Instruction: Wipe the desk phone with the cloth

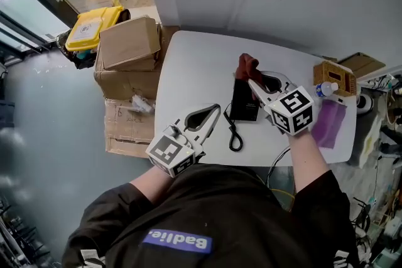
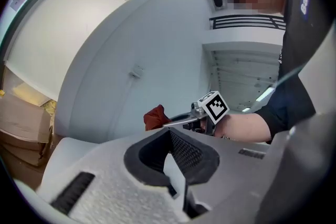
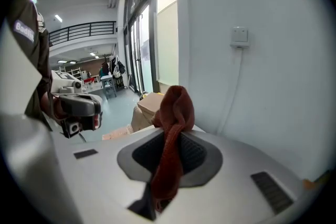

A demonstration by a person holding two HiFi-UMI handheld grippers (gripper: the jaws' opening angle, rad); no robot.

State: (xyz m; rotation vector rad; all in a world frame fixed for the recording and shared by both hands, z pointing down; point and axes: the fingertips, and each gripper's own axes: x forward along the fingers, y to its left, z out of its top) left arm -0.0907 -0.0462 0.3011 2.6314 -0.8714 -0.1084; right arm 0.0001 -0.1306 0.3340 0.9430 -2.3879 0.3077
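Note:
A black desk phone (image 1: 244, 107) sits in the middle of the white table (image 1: 188, 66), and its coiled cord (image 1: 233, 132) trails toward me. My right gripper (image 1: 252, 82) hovers over the phone's far end, shut on a dark red cloth (image 1: 247, 64). In the right gripper view the cloth (image 3: 174, 128) bunches above the jaws and hangs down between them. My left gripper (image 1: 215, 111) lies just left of the phone, shut with nothing in it. The left gripper view shows the cloth (image 2: 155, 117) ahead, at the right gripper's tip.
Cardboard boxes (image 1: 129, 47) and a yellow-lidded bin (image 1: 94, 25) stand off the table's left side. At the table's right end are a wooden box (image 1: 335, 76), a water bottle (image 1: 325, 88) and a purple sheet (image 1: 330, 122). A wall runs behind the table.

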